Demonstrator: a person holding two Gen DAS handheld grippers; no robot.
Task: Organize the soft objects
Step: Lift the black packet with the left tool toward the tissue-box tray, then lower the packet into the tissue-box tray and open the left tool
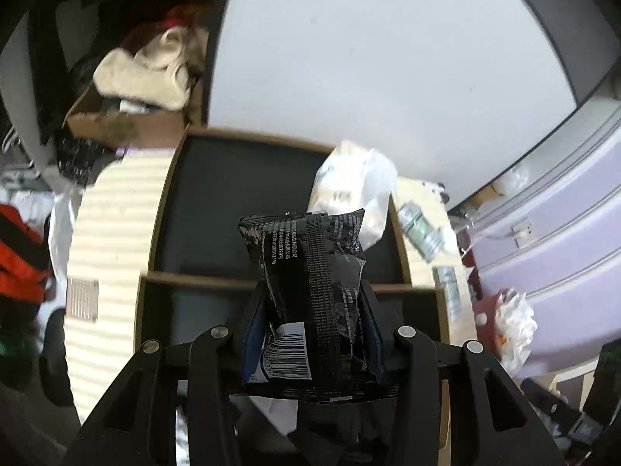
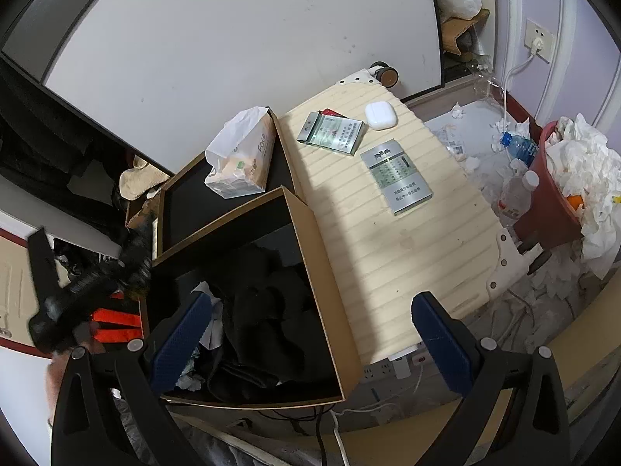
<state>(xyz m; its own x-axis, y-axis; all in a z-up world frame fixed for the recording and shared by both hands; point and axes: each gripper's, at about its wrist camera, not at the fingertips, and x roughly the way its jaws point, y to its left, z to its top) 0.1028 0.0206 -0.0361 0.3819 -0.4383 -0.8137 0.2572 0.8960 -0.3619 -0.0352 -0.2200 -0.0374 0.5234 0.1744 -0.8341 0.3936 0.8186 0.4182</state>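
- Left gripper (image 1: 312,303) is clamped on a black packet (image 1: 310,283), held up over the open box (image 1: 217,279).
- Right gripper (image 2: 314,330) gapes wide, empty, above dark, possibly cloth, items (image 2: 268,318).

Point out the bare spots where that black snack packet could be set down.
The far black-lined cardboard tray is bare left of the white plastic-wrapped tissue pack. The cream ribbed suitcase is bare at its near end, below the silver cigarette carton. The near cardboard box is crowded with black clothing. The left gripper holds the black foil packet.
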